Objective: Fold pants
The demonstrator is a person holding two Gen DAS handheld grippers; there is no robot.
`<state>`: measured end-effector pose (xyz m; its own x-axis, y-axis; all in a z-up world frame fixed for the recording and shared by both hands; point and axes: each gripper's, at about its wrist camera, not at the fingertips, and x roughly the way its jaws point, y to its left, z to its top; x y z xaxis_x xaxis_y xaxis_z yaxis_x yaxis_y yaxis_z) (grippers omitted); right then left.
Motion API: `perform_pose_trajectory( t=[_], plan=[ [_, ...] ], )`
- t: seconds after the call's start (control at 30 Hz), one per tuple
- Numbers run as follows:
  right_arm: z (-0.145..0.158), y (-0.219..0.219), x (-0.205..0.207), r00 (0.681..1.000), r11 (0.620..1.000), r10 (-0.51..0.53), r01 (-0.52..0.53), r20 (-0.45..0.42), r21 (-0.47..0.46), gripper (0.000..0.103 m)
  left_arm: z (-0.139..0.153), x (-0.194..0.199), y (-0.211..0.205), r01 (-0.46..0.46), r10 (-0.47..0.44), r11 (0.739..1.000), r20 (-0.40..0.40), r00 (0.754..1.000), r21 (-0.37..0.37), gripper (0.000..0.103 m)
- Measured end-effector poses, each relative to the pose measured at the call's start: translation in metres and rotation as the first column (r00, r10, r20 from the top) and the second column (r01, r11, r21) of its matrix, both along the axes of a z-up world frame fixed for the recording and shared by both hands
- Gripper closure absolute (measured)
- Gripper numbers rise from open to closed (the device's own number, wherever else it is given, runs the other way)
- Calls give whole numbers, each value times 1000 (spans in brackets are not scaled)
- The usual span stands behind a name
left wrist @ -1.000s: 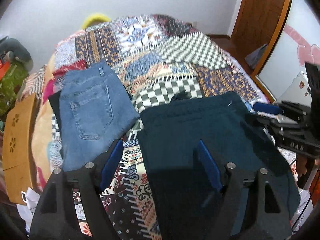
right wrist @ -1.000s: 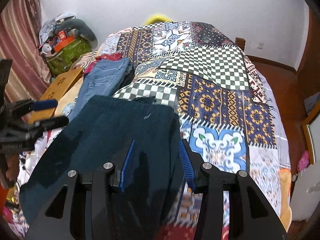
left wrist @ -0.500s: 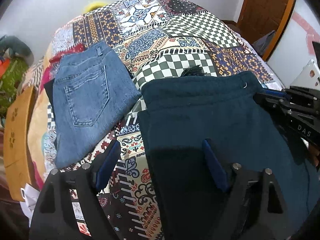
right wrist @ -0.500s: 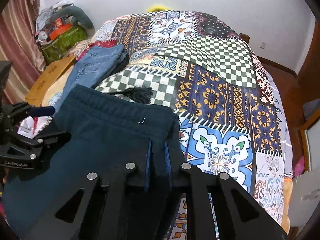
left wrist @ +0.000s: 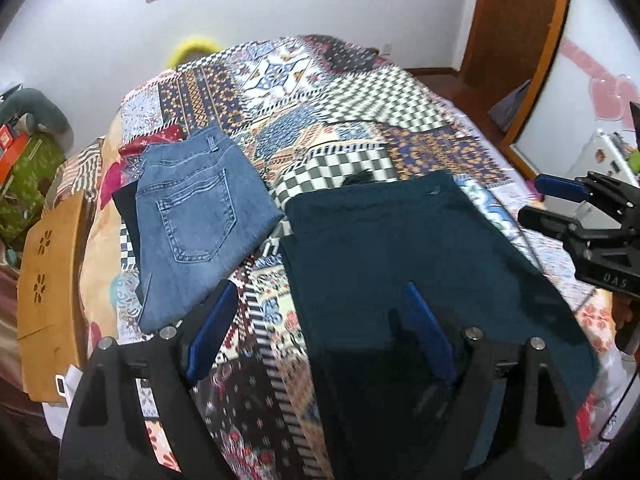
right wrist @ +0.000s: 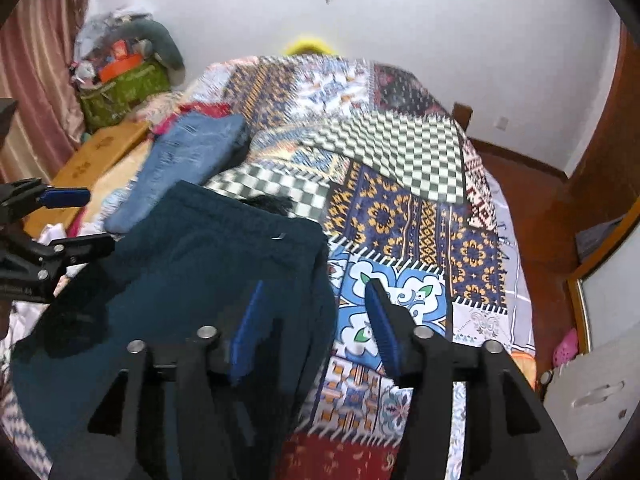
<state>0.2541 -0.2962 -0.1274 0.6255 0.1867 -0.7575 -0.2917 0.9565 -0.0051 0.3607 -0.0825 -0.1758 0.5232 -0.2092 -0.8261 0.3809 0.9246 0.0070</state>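
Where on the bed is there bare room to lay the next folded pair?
Free: the bedspread to the right of the dark teal pants, and the far half toward the wall. Crowded: the left side, where the folded jeans lie near the teal pants with only a narrow strip between them.

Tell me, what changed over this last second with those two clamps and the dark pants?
The right gripper pinched the dark teal pants near their right edge, then let go; its jaws are opening and it has pulled back. The left gripper stayed open, holding nothing. The pants and the folded jeans lie on the bedspread as before.
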Motion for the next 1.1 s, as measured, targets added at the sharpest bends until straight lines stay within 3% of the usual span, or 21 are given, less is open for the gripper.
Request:
perform_pose_trajectory(
  t=[0.17,0.4,0.53,0.83,1.1],
  plan=[
    [5,0,-33,999,999,28,-28,18,39,28,2,-22,0,23,-23,1000,-15,1000,8,14],
    [-35,-5,-37,988,992,27,-8,-151,125,28,-31,-21,10,6,-11,999,-162,987,-34,14],
    [-61,-10,-29,967,988,42,-2,-252,156,28,-52,-6,9,29,-40,999,-258,965,-46,11],
    [-84,-20,-4,925,941,117,13,-361,338,27,-76,25,-8,66,-122,987,-414,902,-147,7],
    [-100,-19,15,894,889,173,39,-413,457,27,-84,41,-17,62,-152,977,-463,873,-205,7]
  ],
)
